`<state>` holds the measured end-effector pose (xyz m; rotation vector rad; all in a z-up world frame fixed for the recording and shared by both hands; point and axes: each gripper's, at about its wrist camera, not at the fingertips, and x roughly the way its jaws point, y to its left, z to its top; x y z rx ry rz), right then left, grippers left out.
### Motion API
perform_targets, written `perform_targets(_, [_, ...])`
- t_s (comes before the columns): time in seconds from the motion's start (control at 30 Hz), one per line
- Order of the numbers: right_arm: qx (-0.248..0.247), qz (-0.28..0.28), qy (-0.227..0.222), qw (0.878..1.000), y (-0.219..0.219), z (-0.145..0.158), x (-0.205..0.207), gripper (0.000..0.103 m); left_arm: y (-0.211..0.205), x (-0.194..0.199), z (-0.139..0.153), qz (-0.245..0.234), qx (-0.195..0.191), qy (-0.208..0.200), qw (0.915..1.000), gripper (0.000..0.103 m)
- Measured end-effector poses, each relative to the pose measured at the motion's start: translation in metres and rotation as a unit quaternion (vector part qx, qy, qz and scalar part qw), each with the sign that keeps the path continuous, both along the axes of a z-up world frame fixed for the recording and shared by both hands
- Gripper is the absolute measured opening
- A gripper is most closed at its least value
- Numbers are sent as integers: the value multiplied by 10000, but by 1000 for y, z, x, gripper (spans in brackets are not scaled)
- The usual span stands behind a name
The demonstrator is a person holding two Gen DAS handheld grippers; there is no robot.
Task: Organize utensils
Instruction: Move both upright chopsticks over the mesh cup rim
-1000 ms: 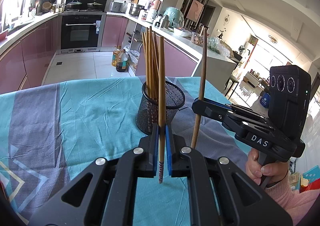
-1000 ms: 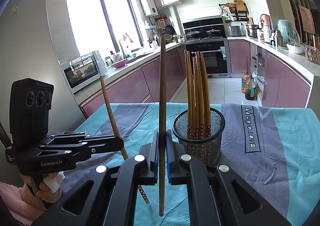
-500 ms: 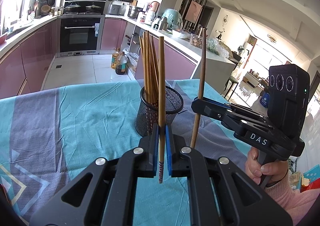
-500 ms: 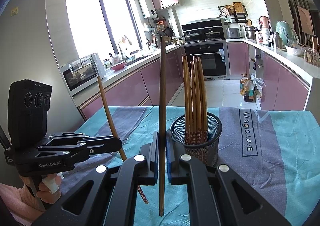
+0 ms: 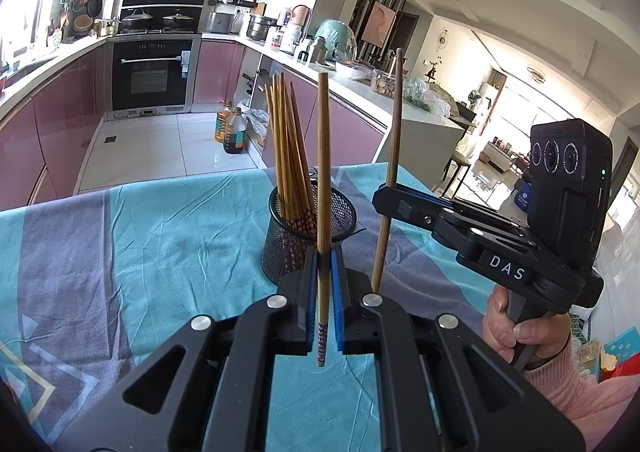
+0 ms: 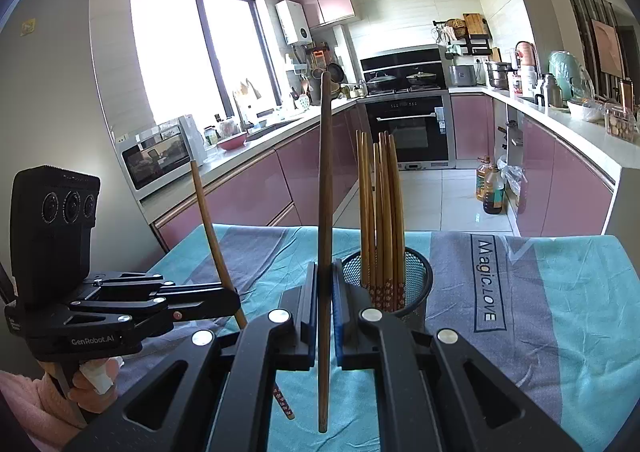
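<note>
Left tool (image 5: 324,272) clamps light chopstick (image 5: 323,171); right tool (image 6: 325,292) clamps dark chopstick (image 6: 325,191); mesh holder (image 6: 416,280) lettering right-view only.

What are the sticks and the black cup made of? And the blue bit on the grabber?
The chopsticks in the cup look like wood or bamboo: plain brown with a matte grain, and patterned ends. The black cup looks like metal wire mesh, since you can see through its tiny holes. The blue pads on the left gripper look like soft rubber or foam, but that is a guess.
</note>
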<state>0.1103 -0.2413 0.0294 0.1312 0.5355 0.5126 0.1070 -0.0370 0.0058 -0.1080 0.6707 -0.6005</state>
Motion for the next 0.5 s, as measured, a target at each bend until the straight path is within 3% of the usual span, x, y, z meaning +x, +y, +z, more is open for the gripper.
perform_targets(0.5, [72, -14, -121, 9999, -4, 10, 14, 6, -5, 8, 20, -35, -64, -186, 9998, 7])
